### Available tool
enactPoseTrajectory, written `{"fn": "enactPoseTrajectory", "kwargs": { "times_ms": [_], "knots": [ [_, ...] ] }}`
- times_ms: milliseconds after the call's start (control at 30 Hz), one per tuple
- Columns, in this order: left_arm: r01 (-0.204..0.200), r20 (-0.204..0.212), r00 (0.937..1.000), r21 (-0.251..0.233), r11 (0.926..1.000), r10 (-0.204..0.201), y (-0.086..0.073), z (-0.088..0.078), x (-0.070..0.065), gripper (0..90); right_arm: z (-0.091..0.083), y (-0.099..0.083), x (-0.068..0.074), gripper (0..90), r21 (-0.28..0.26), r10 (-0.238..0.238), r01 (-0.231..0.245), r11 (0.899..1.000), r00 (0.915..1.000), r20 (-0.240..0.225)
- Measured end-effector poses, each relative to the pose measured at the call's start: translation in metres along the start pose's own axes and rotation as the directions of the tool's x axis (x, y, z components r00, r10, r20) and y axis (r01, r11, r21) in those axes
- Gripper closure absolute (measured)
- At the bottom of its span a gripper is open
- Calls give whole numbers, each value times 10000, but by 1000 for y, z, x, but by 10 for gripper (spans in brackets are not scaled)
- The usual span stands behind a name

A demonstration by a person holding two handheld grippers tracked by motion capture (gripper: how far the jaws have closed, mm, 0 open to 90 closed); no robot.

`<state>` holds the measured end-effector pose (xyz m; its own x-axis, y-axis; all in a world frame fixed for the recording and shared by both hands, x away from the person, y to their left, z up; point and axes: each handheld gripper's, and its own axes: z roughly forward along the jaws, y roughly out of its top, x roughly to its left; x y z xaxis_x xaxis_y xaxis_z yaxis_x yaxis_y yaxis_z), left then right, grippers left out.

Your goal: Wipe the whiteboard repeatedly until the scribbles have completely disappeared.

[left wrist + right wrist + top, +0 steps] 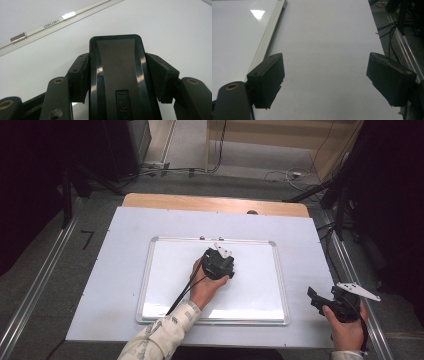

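Left tongs [117,75] are clamped on the black eraser [117,72]: both pads [80,75] press its long sides, and its grey felt-backed body runs straight out between my jaws, past their tips. Directly beneath the eraser lies the whiteboard [162,30], a clean white surface. Ahead of the tips and off to their left side, the board's aluminium frame [50,25] crosses at a slant, with two small metal clips on it. From the high view, my left hand [205,287] holds these tongs [218,264] over the middle of the board, slightly toward its far edge.

Right tongs [327,82] stand wide apart, with nothing between the pads [268,80]. Below them is the pale table cover [324,50]; the whiteboard's edge runs just beside the left pad. From above, my right hand [345,325] holds them [327,300] off the board's right side, well apart from the eraser.
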<state>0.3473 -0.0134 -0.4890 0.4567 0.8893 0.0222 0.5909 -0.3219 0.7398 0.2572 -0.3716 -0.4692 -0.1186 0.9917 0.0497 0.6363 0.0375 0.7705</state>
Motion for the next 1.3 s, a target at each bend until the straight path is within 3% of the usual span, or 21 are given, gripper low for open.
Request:
{"fn": "enactPoseTrajectory", "kwargs": {
  "times_ms": [100,367,533,833,900,1000,1300],
  "knots": [
    [71,-95,9999,30,10000,-70,0,-1,3,403,0,0,0,134,1,22,-22,10000,10000,-18],
    [541,-354,9979,0,9985,-540,-7,-6,29,403,0,0,-1,134,23,66,-66,10000,10000,-4],
    [200,-313,9993,37,9998,-199,-7,-7,21,404,0,0,1,134,21,0,0,10000,10000,30],
    [-253,189,9995,11,9997,253,-3,-3,-15,404,1,0,1,134,37,25,-25,10000,10000,10],
    [-297,190,9994,11,9996,297,-3,-3,-18,404,1,0,1,134,51,5,-5,10000,10000,-20],
    [-158,419,9990,-32,9999,159,-6,-6,-13,403,2,1,1,134,38,-30,30,10000,10000,-28],
    [132,76,9999,-28,9999,-131,-22,-21,22,403,3,1,1,134,76,-39,39,10000,10000,-12]
  ]
}}
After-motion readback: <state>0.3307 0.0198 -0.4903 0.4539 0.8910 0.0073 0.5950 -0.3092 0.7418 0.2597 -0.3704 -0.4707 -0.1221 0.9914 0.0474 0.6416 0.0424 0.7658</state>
